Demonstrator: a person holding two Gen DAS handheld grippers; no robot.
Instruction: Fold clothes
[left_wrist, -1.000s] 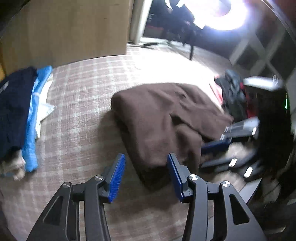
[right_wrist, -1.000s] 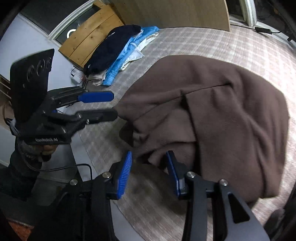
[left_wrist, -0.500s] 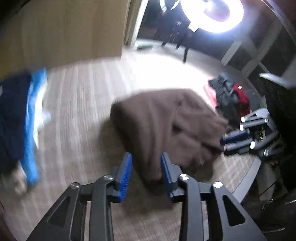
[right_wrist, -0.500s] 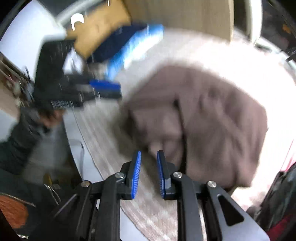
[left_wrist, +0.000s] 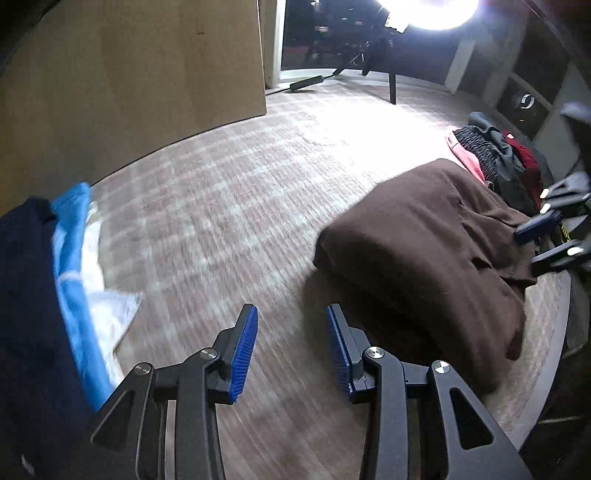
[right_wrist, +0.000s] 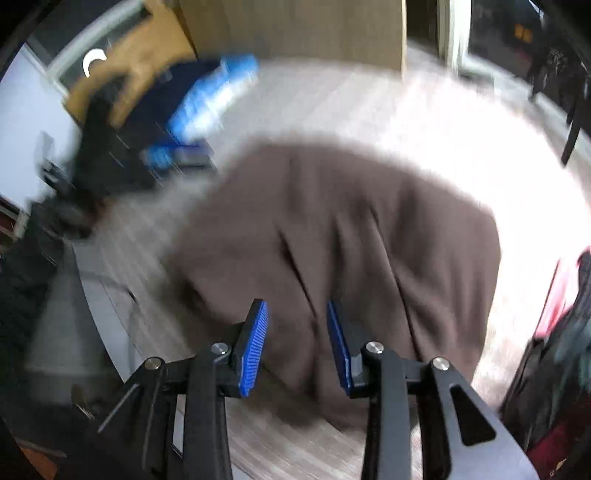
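Both tools have just let go of the brown garment (left_wrist: 424, 254). The left tool (left_wrist: 291, 350) has swung away to the left and now hangs over bare plaid tabletop (left_wrist: 229, 206), jaws apart with nothing between them. The right tool (right_wrist: 297, 343) has pulled back above the garment's near edge, its jaws having just been opening, empty too. The brown garment lies folded in a compact bundle on the tabletop, between a pile of navy and blue clothes (left_wrist: 44, 295) on the left and a dark and red heap (left_wrist: 495, 158) at the right. I judge this fold finished, with the next piece probably due. No readable writing shows; blur hides any label.
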